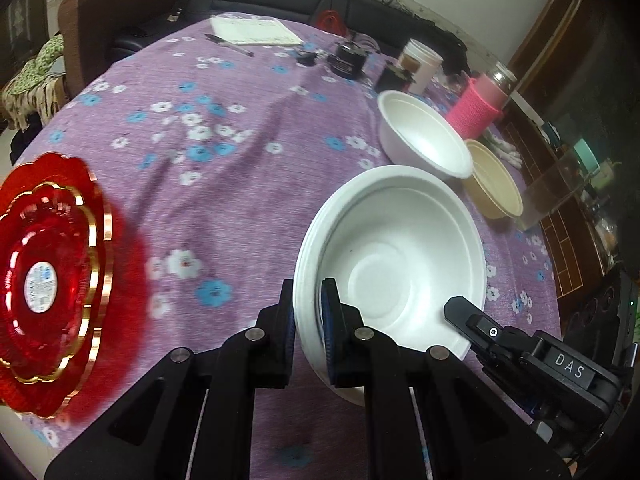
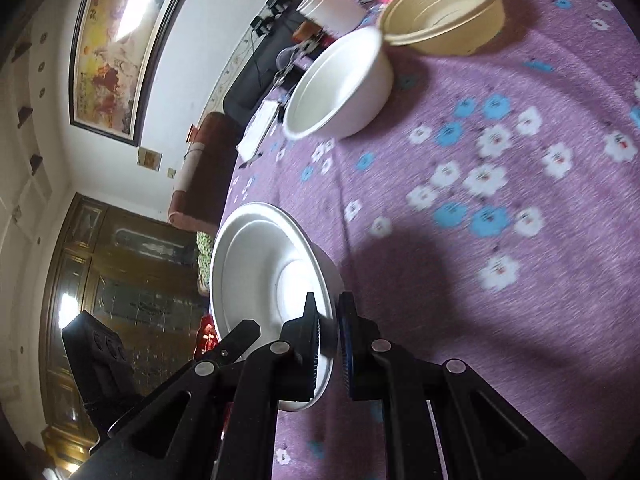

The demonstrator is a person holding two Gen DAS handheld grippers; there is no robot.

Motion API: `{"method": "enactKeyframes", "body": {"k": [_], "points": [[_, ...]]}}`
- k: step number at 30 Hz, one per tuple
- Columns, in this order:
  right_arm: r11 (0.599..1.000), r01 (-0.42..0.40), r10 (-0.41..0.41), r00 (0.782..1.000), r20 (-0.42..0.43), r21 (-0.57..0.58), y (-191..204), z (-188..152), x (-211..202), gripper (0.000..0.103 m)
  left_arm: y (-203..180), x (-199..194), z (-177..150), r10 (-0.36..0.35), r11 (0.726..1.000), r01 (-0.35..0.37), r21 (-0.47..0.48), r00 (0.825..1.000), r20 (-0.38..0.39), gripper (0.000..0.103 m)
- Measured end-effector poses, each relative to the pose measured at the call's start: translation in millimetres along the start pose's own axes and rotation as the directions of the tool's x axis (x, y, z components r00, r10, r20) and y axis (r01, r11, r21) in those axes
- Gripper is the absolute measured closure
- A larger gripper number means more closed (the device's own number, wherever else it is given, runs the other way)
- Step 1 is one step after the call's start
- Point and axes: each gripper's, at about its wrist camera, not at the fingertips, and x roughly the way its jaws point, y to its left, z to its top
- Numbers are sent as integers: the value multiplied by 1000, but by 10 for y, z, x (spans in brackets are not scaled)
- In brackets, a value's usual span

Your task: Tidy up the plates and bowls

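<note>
Three bowls stand or hang over the purple flowered tablecloth (image 1: 240,184): two white foam ones and one cream one. The nearer white bowl (image 1: 392,256) appears to be a nested stack — its rim shows doubled edges, though how many layers cannot be told. The second white bowl (image 1: 424,140) is single, and so is the cream bowl (image 1: 496,188) just beside it. Red gold-edged plates (image 1: 48,280) — at least two, stacked, exact count unclear. Two grippers: the left gripper (image 1: 308,312) and the right gripper (image 2: 326,332). Farther back are one notepad (image 1: 256,30), one pen (image 1: 228,44), one white cup (image 1: 420,64) and one pink-sleeved jar (image 1: 480,104).
</note>
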Motion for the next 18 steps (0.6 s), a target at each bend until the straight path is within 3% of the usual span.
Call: {"method": "enactKeyframes", "body": {"k": [18], "points": [[990,-1,-1,1000,-20,-140,759,-367,166,95,670,-480,10,15,998,-9,-63,995,95,93]]}}
